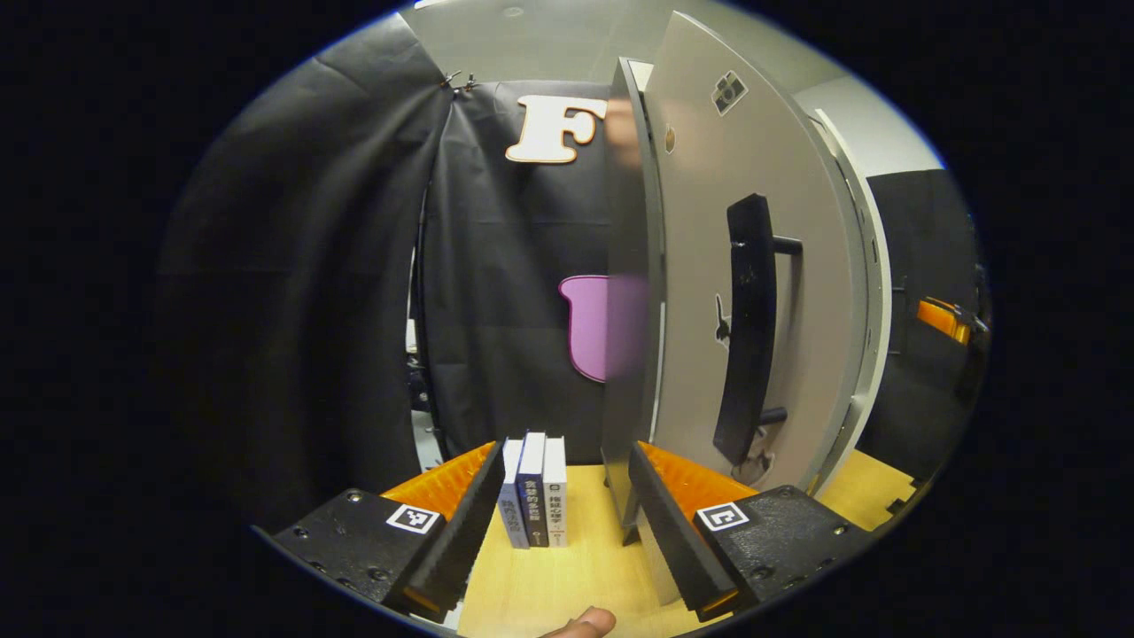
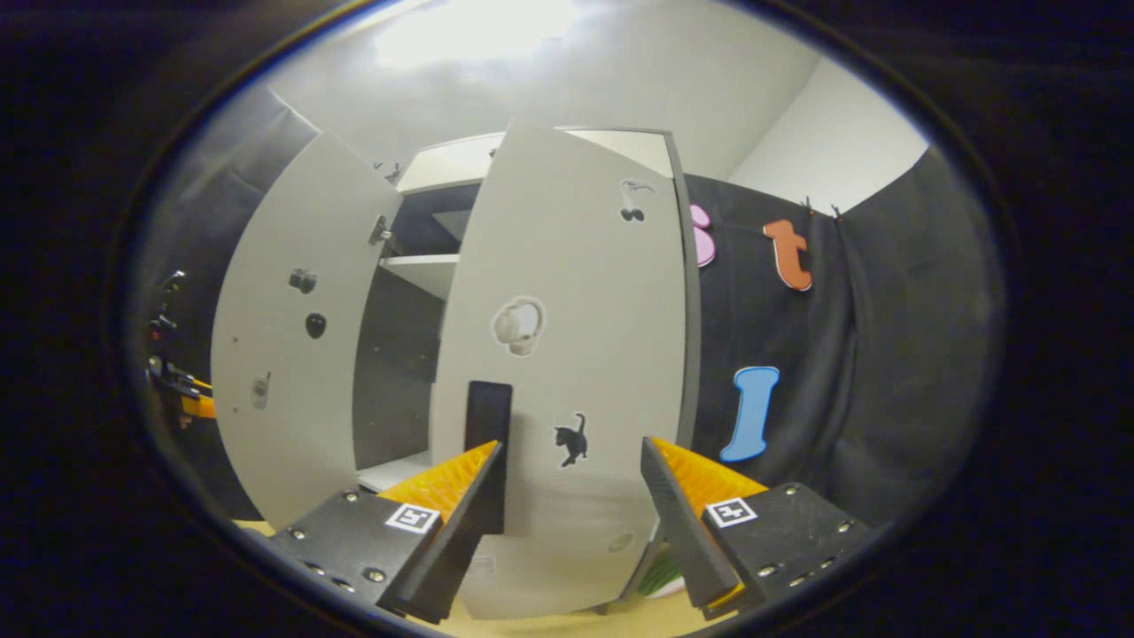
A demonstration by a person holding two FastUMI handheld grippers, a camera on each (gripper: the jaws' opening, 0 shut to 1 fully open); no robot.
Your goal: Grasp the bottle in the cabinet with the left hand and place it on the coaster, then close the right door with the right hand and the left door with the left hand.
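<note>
In the left gripper view my left gripper (image 1: 563,505) is open over the wooden table (image 1: 585,567). The grey left door (image 1: 700,292) stands edge-on right behind its right finger (image 1: 673,523), black handle (image 1: 749,328) on the outer face. In the right gripper view my right gripper (image 2: 571,505) is open, close in front of the grey right door (image 2: 576,354), whose black handle (image 2: 487,443) rises behind the left finger (image 2: 461,523). The left door (image 2: 283,354) hangs wide open at the left. Between the doors I see the dark cabinet inside with a shelf (image 2: 425,270).
Three upright books (image 1: 534,501) stand on the table between my left gripper's fingers, farther off. A fingertip (image 1: 580,625) pokes in at the bottom edge. A green and white thing (image 2: 660,576) peeks out under the right door. The other gripper's orange part (image 1: 943,319) shows beyond the left door.
</note>
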